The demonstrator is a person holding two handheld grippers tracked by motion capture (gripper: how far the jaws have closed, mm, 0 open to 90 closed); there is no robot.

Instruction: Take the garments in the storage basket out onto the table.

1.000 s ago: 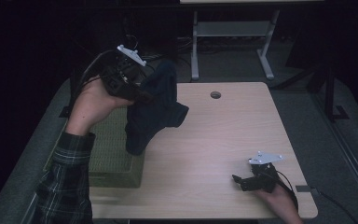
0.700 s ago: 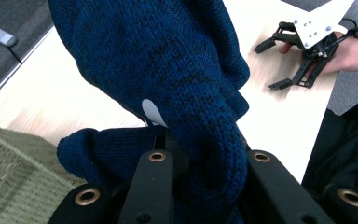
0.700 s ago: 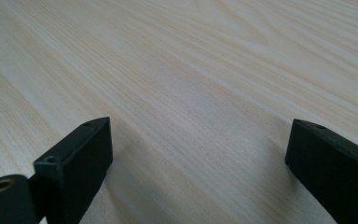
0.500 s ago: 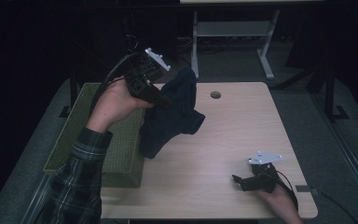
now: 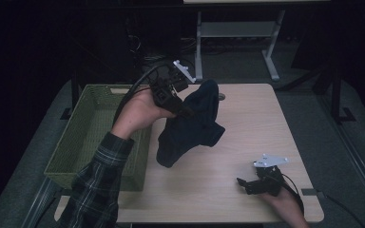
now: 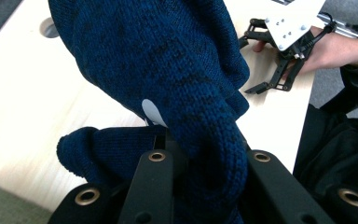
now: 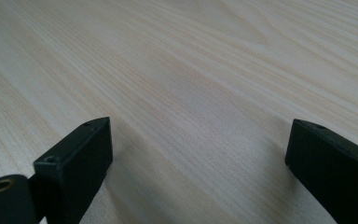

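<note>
A dark blue knitted garment (image 5: 192,128) hangs in the air above the middle of the wooden table (image 5: 261,118), its lower end close to the tabletop. My left gripper (image 5: 187,111) is shut on its upper part; in the left gripper view the knit (image 6: 168,60) bunches between the two black jaws and covers my left gripper (image 6: 205,156) at its tips. My right gripper (image 5: 245,183) rests on the table at the near right, held by a hand. It stands open, with bare wood between the jaws of my right gripper (image 7: 198,149).
A green woven basket (image 5: 62,152) stands at the table's left side, under the plaid-sleeved left forearm. A round cable hole (image 5: 221,96) sits near the table's far edge. A white desk frame (image 5: 237,33) stands behind on the dark floor.
The left hand has carried the garment to the right, from above the basket to over the table, and a little lower. The right gripper has stayed where it was.
</note>
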